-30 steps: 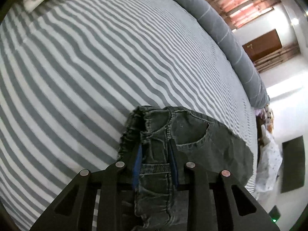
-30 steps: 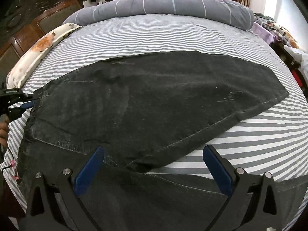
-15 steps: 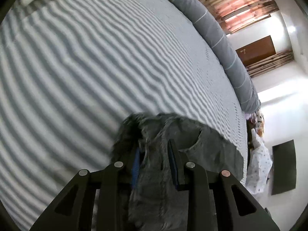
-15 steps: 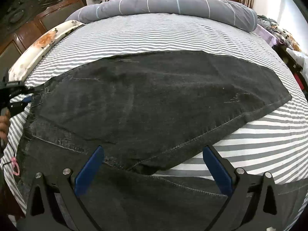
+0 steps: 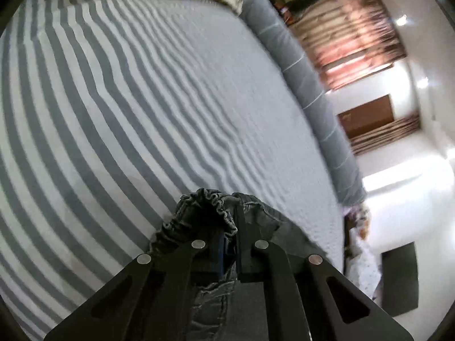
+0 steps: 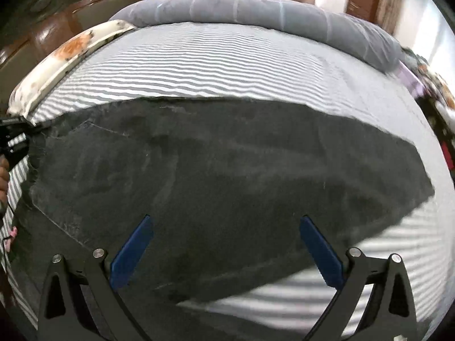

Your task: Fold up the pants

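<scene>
Dark grey denim pants (image 6: 216, 170) lie spread across the striped bed, one leg reaching right. My left gripper (image 5: 231, 227) is shut on the gathered elastic waistband (image 5: 207, 207) and holds it bunched above the sheet. It also shows in the right wrist view (image 6: 14, 139) at the far left edge, at the waist of the pants. My right gripper (image 6: 224, 244) is open and empty, its blue pads (image 6: 132, 253) wide apart just above the pants near the crotch.
The grey-and-white striped sheet (image 5: 128, 99) covers the bed. A long grey bolster (image 6: 256, 11) lies along the far edge. A floral pillow (image 6: 65, 51) sits at the headboard side. A bedside floor and a dark mat (image 5: 401, 278) lie beyond the bed.
My left gripper has lifted and tilted with the waistband, bunching it tighter. My right gripper has moved forward over the pants, still open.
</scene>
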### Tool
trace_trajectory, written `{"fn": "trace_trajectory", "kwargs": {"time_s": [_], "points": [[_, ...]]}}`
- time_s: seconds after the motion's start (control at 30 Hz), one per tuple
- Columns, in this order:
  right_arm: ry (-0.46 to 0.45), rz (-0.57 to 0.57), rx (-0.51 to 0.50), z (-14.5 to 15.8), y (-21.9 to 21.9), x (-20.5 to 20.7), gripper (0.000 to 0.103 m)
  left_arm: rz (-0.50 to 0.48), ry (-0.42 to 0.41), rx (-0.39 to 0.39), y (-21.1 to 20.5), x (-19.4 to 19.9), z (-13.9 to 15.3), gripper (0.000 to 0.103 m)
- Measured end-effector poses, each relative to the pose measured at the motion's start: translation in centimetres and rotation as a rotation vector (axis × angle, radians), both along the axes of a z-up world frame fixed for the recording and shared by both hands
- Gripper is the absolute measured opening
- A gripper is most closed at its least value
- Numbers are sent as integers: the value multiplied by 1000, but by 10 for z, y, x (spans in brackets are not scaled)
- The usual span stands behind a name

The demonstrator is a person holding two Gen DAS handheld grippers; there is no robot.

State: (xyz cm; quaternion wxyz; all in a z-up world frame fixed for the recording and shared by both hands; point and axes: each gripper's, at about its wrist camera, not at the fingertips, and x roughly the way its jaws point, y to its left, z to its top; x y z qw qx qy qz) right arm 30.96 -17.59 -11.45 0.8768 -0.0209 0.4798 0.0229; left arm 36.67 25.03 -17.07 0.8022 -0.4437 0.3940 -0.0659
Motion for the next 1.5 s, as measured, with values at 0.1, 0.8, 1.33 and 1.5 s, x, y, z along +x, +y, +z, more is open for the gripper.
{"fn": "trace_trajectory", "kwargs": {"time_s": [0.1, 0.8, 1.33, 1.5], "points": [[10, 121, 13, 5, -6, 24, 102, -27, -74, 33, -8, -8, 21, 5], [427, 853, 138, -8, -4, 225, 90, -44, -400, 21, -3, -71, 61, 5], [400, 671, -127, -37, -97, 215, 26, 15, -333, 148, -10, -70, 59, 5], [346, 669, -206, -40, -65, 191, 13, 18, -320, 174, -12, -70, 60, 5]]}}
